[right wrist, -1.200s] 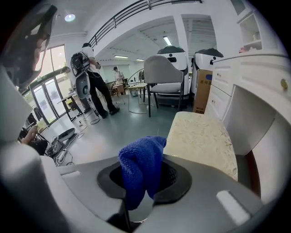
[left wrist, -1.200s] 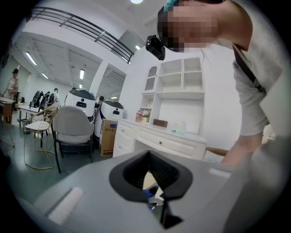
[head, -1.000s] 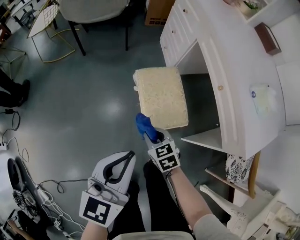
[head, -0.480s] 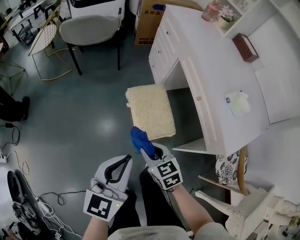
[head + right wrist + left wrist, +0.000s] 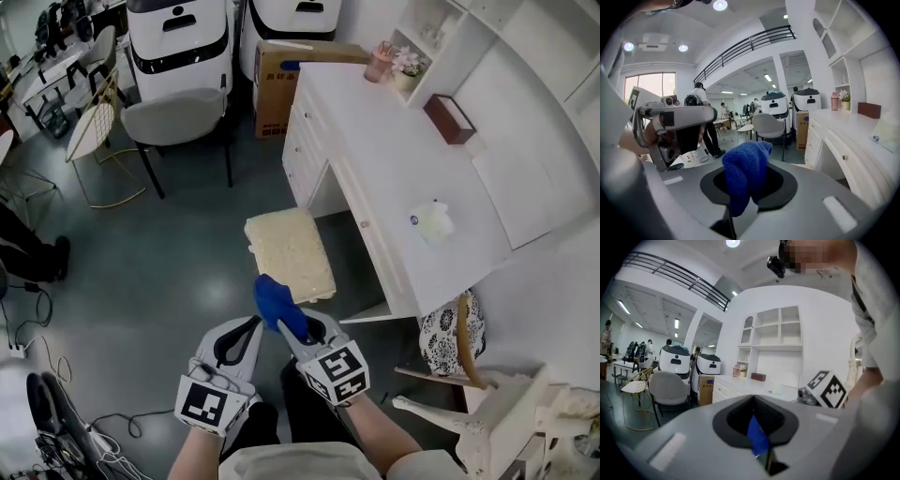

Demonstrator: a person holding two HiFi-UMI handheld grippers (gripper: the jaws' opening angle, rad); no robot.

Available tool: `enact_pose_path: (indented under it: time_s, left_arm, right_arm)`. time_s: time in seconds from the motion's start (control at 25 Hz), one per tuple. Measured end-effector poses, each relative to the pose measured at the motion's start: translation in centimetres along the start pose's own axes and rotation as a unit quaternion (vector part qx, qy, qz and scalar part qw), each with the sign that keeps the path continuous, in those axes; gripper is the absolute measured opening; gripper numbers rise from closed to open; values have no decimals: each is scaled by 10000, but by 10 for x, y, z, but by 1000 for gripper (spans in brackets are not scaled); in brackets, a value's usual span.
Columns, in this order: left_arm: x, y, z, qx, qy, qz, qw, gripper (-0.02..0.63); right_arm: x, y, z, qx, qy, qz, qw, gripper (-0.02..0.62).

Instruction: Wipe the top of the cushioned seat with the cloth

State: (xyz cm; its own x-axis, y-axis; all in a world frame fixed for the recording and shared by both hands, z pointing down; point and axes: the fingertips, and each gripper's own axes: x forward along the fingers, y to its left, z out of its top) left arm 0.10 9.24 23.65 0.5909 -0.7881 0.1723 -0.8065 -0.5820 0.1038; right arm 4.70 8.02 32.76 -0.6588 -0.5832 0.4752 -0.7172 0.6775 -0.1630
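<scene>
Clamping the blue cloth (image 5: 745,174) between closed jaws, your right gripper (image 5: 289,326) carries it bunched up and standing proud of the tips. Your left gripper (image 5: 241,331) rides just beside it with its jaws together. A sliver of blue shows in their hollow in the left gripper view, and I cannot tell whether it is caught there or only seen past them.

Out beyond both tools, on the floor, the cushioned seat (image 5: 289,251) sits with one side at the opening of the white desk (image 5: 394,159). Its pale top is bare and well apart from the cloth. By my reading you are at the approach, with no wiping contact made. The next move calls for lowering the right gripper forward until the cloth lies on the cushion, then sweeping across the top. The soft surface will likely give, so press lightly.

Only the head view shows you the seat at all. The right gripper view looks level across the room at a grey chair (image 5: 769,125) and the desk front, but it alone shows how the cloth sits pinched in the jaws.
</scene>
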Motion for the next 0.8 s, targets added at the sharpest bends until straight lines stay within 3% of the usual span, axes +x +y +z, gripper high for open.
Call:
enact_pose_path:
  time_s: [0.32,0.48,0.8]
  left_arm:
    - [-13,-25,52,-1,-79,-112,9999,-2]
    - [-16,-33,74,268,-297,-219,9990,-2]
    - [-32,-52,99,437,-459,-388,9972,-2]
  right_arm:
    - [-61,16,61,30,-630,-91,9980,87]
    - [-86,22,87,-21,-908,-150,9958,87]
    - [-133,46,122,-159,-1468,-280,9886,87]
